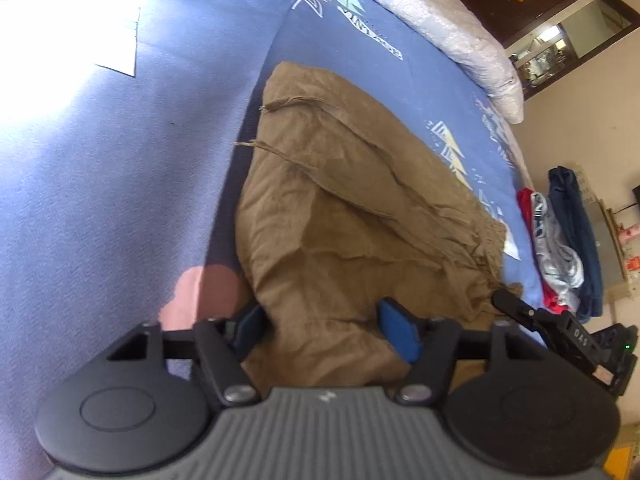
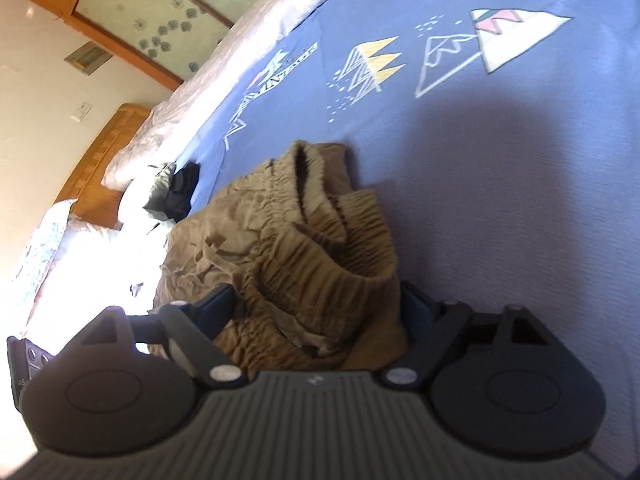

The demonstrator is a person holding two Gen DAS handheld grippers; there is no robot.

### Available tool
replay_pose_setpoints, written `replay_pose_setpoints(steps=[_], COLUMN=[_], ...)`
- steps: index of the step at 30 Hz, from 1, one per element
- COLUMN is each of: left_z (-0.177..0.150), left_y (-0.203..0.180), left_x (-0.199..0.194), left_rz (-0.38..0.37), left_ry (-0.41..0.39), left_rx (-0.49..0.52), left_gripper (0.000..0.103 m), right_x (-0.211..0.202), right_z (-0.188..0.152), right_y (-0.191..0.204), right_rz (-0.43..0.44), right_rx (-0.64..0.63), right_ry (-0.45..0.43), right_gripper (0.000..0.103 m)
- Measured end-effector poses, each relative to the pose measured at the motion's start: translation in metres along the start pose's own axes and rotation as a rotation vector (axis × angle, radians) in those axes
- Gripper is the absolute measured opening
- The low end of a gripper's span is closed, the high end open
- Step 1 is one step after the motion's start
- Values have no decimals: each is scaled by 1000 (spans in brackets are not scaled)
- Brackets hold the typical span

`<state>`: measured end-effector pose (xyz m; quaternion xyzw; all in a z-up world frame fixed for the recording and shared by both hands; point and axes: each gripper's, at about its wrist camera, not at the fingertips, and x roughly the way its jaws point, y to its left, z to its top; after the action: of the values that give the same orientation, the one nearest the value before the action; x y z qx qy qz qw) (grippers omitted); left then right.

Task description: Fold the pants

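Observation:
Brown pants (image 1: 340, 200) lie crumpled on a blue printed bedsheet (image 1: 120, 200). In the left wrist view the leg end of the pants runs away from me, frayed hems at the far end. My left gripper (image 1: 324, 320) is down at the near end, its blue pads either side of a bulge of the brown cloth, jaws still apart. In the right wrist view the gathered elastic waistband (image 2: 320, 264) of the pants (image 2: 240, 216) stands bunched between the pads of my right gripper (image 2: 316, 304), which stays wide. The right gripper's black finger (image 1: 516, 308) shows beside the waistband.
A pale quilt (image 1: 460, 28) lies along the far edge of the bed. A pile of red, grey and blue clothes (image 1: 560, 248) sits at the bed's right end. A dark garment (image 2: 176, 192) lies near the wooden headboard (image 2: 108, 152). Blue sheet (image 2: 500, 200) stretches to the right.

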<state>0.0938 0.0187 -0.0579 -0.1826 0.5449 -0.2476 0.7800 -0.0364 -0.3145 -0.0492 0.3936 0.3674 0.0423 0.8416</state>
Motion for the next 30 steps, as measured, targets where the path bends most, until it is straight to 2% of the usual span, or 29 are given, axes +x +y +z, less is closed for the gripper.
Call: replay_pose_setpoints(steps=[1,4,8,11,17,21,24,27,30], left_z=[0,-3,-8,-8,-9,-10,-12,-11,-11], left_y=[-1,-5,-12,-18,-20,-23,-23,-24,-22], left_x=[0,0,-4,-4,-4,-3,-2,0,1], left_rz=[20,71,123,155,185,191,196,204,207], left_ry=[-5,-23,-49,-57,-62,-65,-64,-63,-62], left_rx=[3,19,66,97,124,135,146,151,150], left_gripper=[50,37,33,32,31,32,34,37,39], right_x=[4,6,-3,-10,-10,-3,-1,-4,-6], right_z=[-1,-7,-13,-20,-28,-26,-25,-27,-29], right_y=[1,6,12,25,37,21,9,5,6], right_rz=[14,20,21,-7,-40,-34,-14,1,11], right_rx=[12,0,-10,-88,-182,-84,-4,21,35], right_ry=[26,44,17,-14,-41,-22,-17,-24,-31], right_gripper=[65,55,43,39,38,41,47,48,54])
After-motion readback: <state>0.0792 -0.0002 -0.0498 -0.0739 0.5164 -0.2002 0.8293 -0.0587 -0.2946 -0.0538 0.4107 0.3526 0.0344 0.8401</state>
